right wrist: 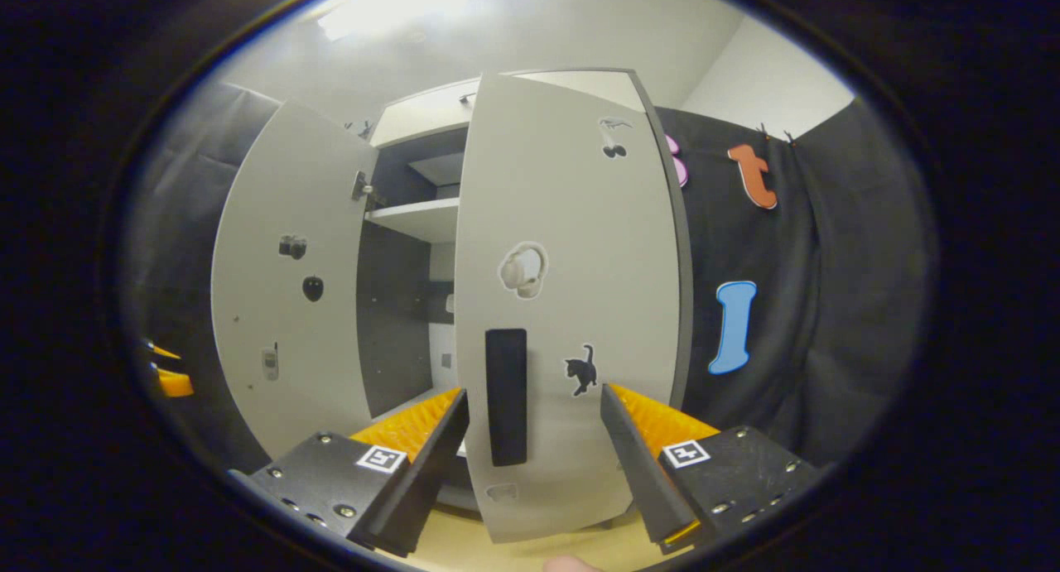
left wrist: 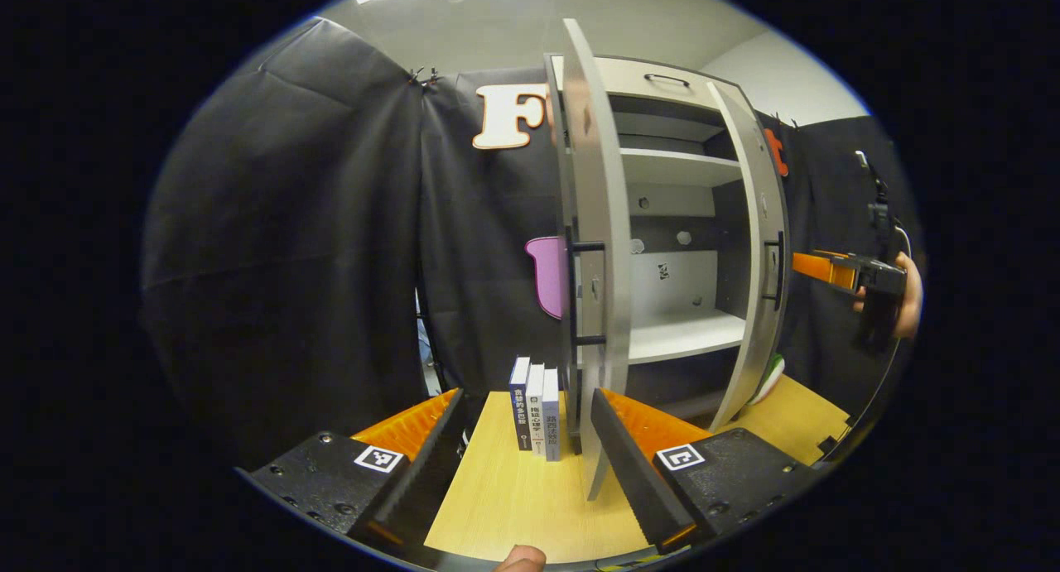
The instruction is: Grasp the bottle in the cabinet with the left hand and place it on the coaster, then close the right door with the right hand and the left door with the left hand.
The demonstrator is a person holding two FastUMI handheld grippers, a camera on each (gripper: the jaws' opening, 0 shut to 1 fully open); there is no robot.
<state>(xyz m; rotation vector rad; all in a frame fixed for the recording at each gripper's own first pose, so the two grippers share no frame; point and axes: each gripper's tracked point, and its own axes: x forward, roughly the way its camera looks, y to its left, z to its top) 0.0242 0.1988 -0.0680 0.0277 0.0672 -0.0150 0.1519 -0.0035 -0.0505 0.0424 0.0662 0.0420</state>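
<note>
A grey cabinet (left wrist: 662,224) stands on a wooden table (left wrist: 513,497) with both doors swung open; its shelves hold nothing that can be made out, and the bottle cannot be located. In the right gripper view, the right gripper (right wrist: 534,464) has its jaws spread wide, with the right door (right wrist: 563,307) and its black handle (right wrist: 506,396) between them. In the left gripper view, the left gripper (left wrist: 526,464) is also spread open, facing the left door's (left wrist: 598,249) edge and three upright books (left wrist: 535,419).

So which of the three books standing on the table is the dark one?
The dark blue book, at the left end of the row in the left gripper view; the other two books beside it have pale spines.
</note>
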